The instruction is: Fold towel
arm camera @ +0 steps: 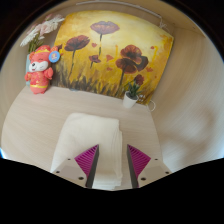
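Note:
A white towel point(95, 132) lies folded on the light wooden table point(38, 122). Its near part runs between my fingers, and a folded edge shows just inside the right finger. My gripper point(112, 160) is low over the towel, with the magenta pads point(88, 157) spread wide at either side of the cloth. The fingers are open, with gaps to the cloth, which rests on the table. The towel's nearest end is hidden below the fingers.
A painting of red poppies on a yellow ground point(115, 55) leans at the back of the table. A red and white toy figure point(40, 68) stands at the back left. A small potted plant point(132, 93) stands in front of the painting, beyond the towel.

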The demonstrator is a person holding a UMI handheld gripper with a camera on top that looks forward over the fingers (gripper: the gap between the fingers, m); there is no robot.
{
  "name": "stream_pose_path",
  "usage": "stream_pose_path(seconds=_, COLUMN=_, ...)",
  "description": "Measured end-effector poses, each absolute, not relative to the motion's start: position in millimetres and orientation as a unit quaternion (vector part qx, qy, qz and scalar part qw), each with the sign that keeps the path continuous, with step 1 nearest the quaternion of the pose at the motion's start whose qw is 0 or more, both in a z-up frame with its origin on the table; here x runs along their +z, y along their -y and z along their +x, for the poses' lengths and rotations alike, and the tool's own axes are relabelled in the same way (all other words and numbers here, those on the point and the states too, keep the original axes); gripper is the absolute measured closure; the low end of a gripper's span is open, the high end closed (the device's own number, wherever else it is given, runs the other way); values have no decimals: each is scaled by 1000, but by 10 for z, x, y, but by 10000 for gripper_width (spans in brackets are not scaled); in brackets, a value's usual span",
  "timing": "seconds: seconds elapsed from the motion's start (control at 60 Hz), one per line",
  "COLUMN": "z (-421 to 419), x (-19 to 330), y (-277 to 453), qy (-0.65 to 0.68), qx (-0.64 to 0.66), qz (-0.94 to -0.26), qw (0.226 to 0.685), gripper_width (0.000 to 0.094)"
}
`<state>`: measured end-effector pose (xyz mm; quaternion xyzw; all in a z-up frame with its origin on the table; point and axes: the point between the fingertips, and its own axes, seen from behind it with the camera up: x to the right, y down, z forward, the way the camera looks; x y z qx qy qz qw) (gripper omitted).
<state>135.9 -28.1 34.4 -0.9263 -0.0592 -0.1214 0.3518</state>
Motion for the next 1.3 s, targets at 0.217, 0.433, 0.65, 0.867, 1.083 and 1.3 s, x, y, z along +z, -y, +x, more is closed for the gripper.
stream_pose_path(seconds=0.217, z=1056, x=1210, y=188, qy=60, qx=-91, qz=-906, qw=408, gripper_width=219)
stream_pose_path(seconds=0.433, z=405, x=2374, y=597, qy=35, qx=-18, qz=-877, qw=480, gripper_width=199)
stream_pose_path(seconds=0.65, z=-10, x=2824, y=1360, qy=30, qx=-13, qz=-862, qw=506, gripper_width=134)
stream_pose_path(seconds=0.867, z=-269, x=2755, y=2176, qy=24, qx=-19, qz=-871, qw=491, gripper_width=136)
stream_pose_path(seconds=1.083, z=-402, x=2735, y=2647, qy=26, qx=-27, qz=-875, qw=483, gripper_width=133)
stream_pose_path(seconds=1.3, z=-469, x=2798, y=2814, qy=23, qx=-24, qz=-871, qw=491, gripper_width=132)
